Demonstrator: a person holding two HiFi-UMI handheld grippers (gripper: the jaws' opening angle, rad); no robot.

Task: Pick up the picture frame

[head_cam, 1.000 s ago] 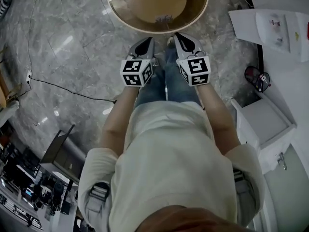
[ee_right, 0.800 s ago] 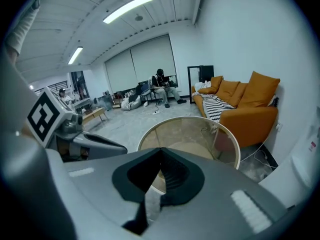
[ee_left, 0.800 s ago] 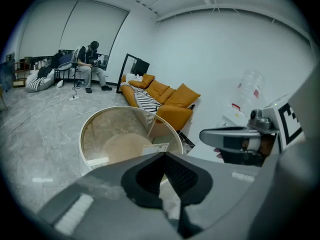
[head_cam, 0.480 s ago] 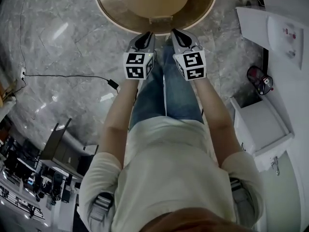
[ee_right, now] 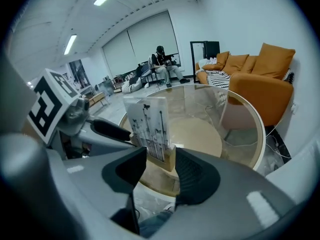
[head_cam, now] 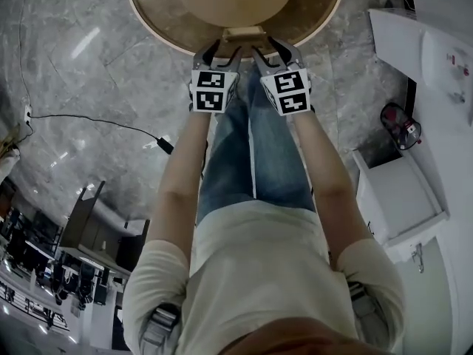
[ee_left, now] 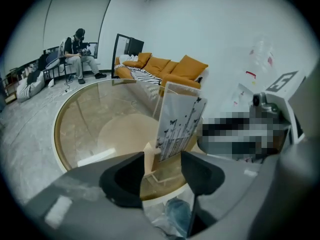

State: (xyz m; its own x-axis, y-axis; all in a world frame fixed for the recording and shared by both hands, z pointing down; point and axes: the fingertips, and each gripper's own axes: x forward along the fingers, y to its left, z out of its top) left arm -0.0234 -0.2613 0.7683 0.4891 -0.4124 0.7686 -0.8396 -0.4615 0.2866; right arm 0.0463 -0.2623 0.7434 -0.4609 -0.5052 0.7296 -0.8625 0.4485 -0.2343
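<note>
The picture frame (head_cam: 244, 32) is a clear upright sheet with a black plant print in a wooden base, standing at the near edge of the round glass table (head_cam: 151, 21). My left gripper (head_cam: 219, 50) and right gripper (head_cam: 269, 50) flank it from either end. In the left gripper view the frame (ee_left: 180, 121) stands just past the left gripper (ee_left: 162, 171), whose jaws are opening, pads clear of it. In the right gripper view the frame (ee_right: 149, 126) rises past the right gripper (ee_right: 160, 171), whose jaws are opening too, apart from the wooden base (ee_right: 169, 159).
A person's jeans-clad legs (head_cam: 251, 146) lie below both grippers. A black cable (head_cam: 96, 124) crosses the marble floor at left. White cabinets (head_cam: 403, 191) stand at right. An orange sofa (ee_right: 260, 79) and a seated person (ee_right: 162, 64) are beyond the table.
Both grippers have dropped to the table's near edge, either side of the frame. Their jaws, shut before, now stand apart.
</note>
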